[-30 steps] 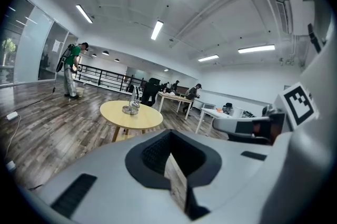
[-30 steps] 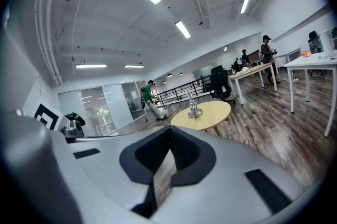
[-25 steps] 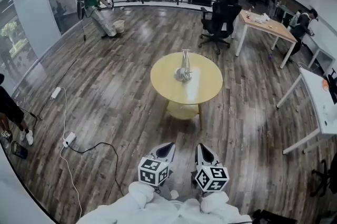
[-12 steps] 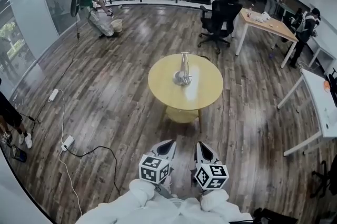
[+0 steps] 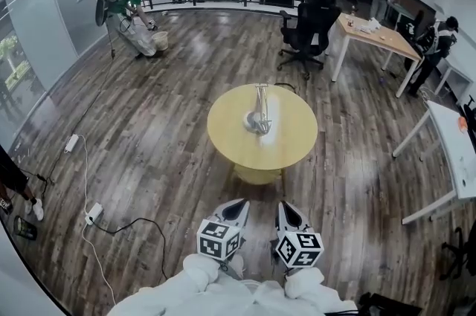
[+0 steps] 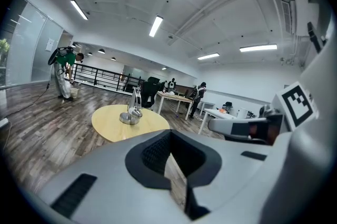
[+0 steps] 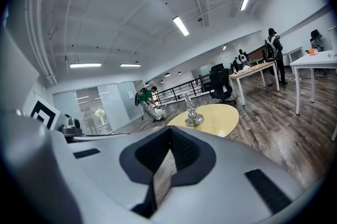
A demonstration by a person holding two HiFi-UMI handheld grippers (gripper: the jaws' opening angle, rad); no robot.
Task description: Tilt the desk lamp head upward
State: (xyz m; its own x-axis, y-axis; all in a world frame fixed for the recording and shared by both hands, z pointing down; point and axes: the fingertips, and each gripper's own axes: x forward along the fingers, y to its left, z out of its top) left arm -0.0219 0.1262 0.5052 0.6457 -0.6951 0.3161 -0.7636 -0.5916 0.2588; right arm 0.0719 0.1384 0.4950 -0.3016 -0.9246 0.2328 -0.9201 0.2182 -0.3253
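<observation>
A silver desk lamp (image 5: pixel 258 116) stands near the middle of a round yellow table (image 5: pixel 227 130), its round base on the top and its thin arm rising toward the far side. It also shows small in the left gripper view as the lamp (image 6: pixel 131 111) and in the right gripper view as the lamp (image 7: pixel 191 112). My left gripper (image 5: pixel 236 209) and right gripper (image 5: pixel 285 210) hang side by side close to my body, well short of the table. Both are shut with nothing between their jaws.
A black office chair (image 5: pixel 309 28) and a wooden desk (image 5: pixel 375 36) stand beyond the table at the right. A white desk (image 5: pixel 454 151) is at the right edge. A power strip with cable (image 5: pixel 93 214) lies on the wood floor at the left. A person (image 5: pixel 126 6) works by the far railing.
The view has shifted a little: the table and lamp sit slightly lower and nearer the centre. The far person has moved left. Both grippers keep their place and stay shut.
</observation>
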